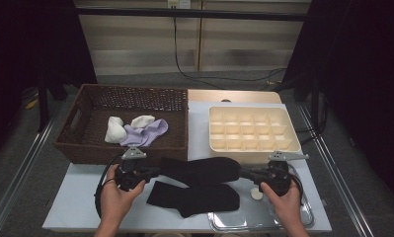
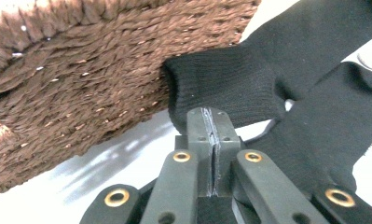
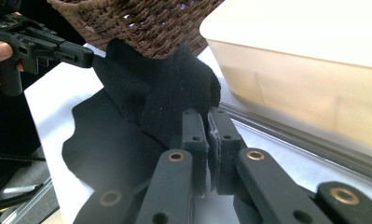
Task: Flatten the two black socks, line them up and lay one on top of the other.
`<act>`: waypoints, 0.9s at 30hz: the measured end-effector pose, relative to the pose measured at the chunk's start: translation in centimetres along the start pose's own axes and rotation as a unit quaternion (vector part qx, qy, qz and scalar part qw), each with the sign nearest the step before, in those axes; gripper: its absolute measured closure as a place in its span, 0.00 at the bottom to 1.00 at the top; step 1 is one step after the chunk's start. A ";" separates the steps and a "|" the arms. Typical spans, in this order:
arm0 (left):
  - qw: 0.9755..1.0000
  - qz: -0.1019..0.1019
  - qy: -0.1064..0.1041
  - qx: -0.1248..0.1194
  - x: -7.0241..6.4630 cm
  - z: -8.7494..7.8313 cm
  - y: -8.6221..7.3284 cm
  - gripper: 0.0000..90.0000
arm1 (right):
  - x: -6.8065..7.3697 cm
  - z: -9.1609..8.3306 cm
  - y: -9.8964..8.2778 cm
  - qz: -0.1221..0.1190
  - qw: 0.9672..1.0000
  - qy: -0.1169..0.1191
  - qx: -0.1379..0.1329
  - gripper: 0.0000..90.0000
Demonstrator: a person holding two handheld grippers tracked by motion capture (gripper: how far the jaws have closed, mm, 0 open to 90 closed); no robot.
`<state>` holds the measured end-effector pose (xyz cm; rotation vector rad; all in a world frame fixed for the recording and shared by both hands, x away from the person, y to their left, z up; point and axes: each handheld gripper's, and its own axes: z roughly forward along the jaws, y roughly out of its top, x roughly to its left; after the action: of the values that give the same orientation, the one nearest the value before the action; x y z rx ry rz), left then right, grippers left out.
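Two grippers stretch one black sock (image 1: pixel 199 170) between them above the counter (image 1: pixel 81 202): the left gripper (image 1: pixel 155 172) has its fingers pinched on the ribbed cuff, the right gripper (image 1: pixel 244 174) on the toe. It hangs just before the wicker basket (image 1: pixel 86 148), over a second black sock (image 1: pixel 194 198).

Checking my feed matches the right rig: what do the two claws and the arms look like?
Both the left claw and right claw are matte black, with paired flat jaws on link bars studded with brass-ringed rivets. Each carries a grey three-cornered plate on top and trails a black cable. The forearms are bare, no sleeves.
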<state>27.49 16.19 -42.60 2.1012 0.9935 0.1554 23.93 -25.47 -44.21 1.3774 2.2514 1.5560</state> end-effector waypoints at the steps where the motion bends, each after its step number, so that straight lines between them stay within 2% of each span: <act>1: 1.000 0.000 0.000 0.000 0.0 0.0 0.0 0.99 | 0.0 0.0 0.0 0.000 1.000 0.000 0.000 0.96; 7: 1.000 -0.005 -0.001 -0.015 0.0 -1.5 -0.3 0.99 | 0.5 -0.3 0.1 0.007 1.000 0.008 0.003 0.96; 8: 1.000 -0.002 0.001 -0.010 0.0 -1.6 -0.3 0.99 | 0.7 -0.3 0.1 0.004 1.000 0.010 0.002 0.96; 13: 1.000 -0.012 -0.002 -0.002 0.1 -1.8 -1.2 0.99 | 1.2 -0.5 -0.1 0.004 1.000 0.017 0.020 0.96; 16: 1.000 -0.017 -0.009 0.002 0.0 -2.2 -1.7 0.99 | 1.2 -0.8 -0.7 0.015 0.999 0.027 0.028 0.96; 17: 1.000 -0.018 -0.009 0.002 0.0 -2.2 -1.9 0.99 | 1.2 -1.0 -1.1 0.023 0.998 0.038 0.035 0.96; 19: 1.000 -0.023 -0.012 0.007 -0.1 -2.3 -2.4 0.99 | 1.3 -1.1 -1.4 0.026 0.998 0.040 0.042 0.96; 21: 1.000 -0.018 -0.012 0.016 -0.3 -2.2 -3.0 0.99 | 1.5 -1.1 -1.8 0.026 0.997 0.046 0.052 0.96; 22: 0.999 -0.018 -0.012 0.025 -0.3 -2.0 -3.3 0.99 | 1.6 -1.0 -2.1 0.024 0.997 0.046 0.057 0.96; 23: 0.999 -0.019 -0.012 0.029 -0.4 -1.8 -3.6 0.99 | 1.6 -0.7 -2.6 0.024 0.996 0.043 0.078 0.95; 24: 0.999 -0.020 -0.013 0.036 -0.4 -1.5 -3.9 0.99 | 1.6 -0.7 -2.6 0.024 0.996 0.043 0.078 0.95; 25: 0.999 -0.023 -0.016 0.045 -0.3 -1.1 -4.3 0.99 | 1.4 -0.2 -3.1 0.022 0.995 0.031 0.094 0.95; 26: 0.999 -0.023 -0.016 0.045 -0.3 -1.1 -4.3 0.99 | 1.4 -0.2 -3.1 0.022 0.995 0.031 0.094 0.95; 27: 0.998 -0.021 -0.016 0.055 -0.3 -0.9 -4.3 0.99 | 1.4 0.0 -3.4 0.015 0.994 0.016 0.106 0.94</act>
<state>24.35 18.18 -45.00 2.1731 1.0459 0.0466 21.01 -24.83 -46.31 1.4515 2.4870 1.3910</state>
